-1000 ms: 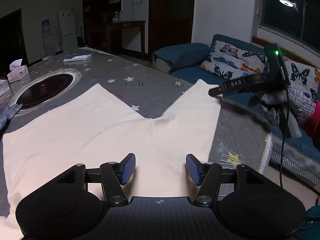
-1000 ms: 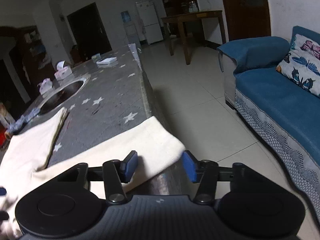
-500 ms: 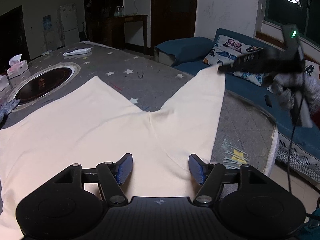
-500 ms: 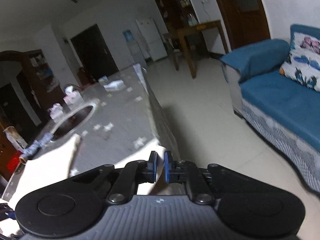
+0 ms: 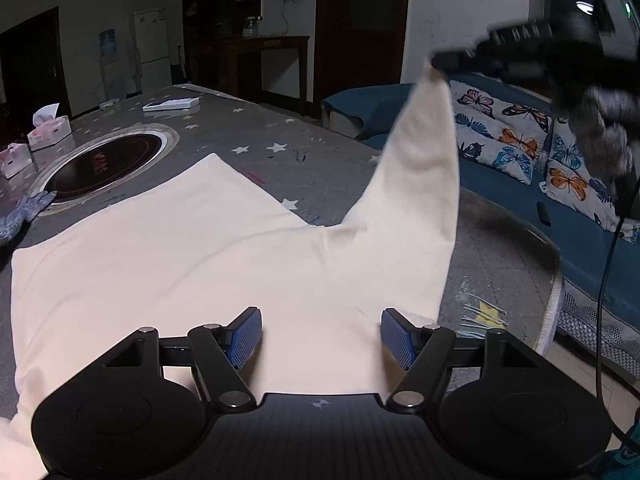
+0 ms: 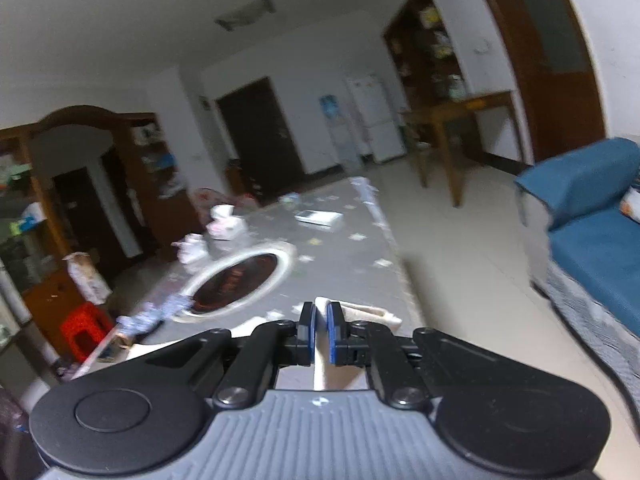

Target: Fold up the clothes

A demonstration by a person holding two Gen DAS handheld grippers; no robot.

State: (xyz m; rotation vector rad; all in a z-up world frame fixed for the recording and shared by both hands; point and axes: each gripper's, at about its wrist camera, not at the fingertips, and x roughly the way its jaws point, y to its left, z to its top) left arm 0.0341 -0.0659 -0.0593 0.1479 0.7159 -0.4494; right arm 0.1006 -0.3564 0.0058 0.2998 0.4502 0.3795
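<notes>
A cream long-sleeved garment lies spread on the grey star-patterned table. My left gripper is open, its blue pads low over the garment near the shoulder, holding nothing. My right gripper is shut on the cuff of the sleeve. In the left wrist view the right gripper holds the sleeve lifted high above the table's right end.
A round black hob is set in the table at the left, with a grey glove beside it. Tissue boxes and a white flat box lie farther back. A blue sofa with butterfly cushions stands right of the table.
My right gripper closed on the sleeve cuff and raised it off the table. My left gripper stayed open over the garment.
</notes>
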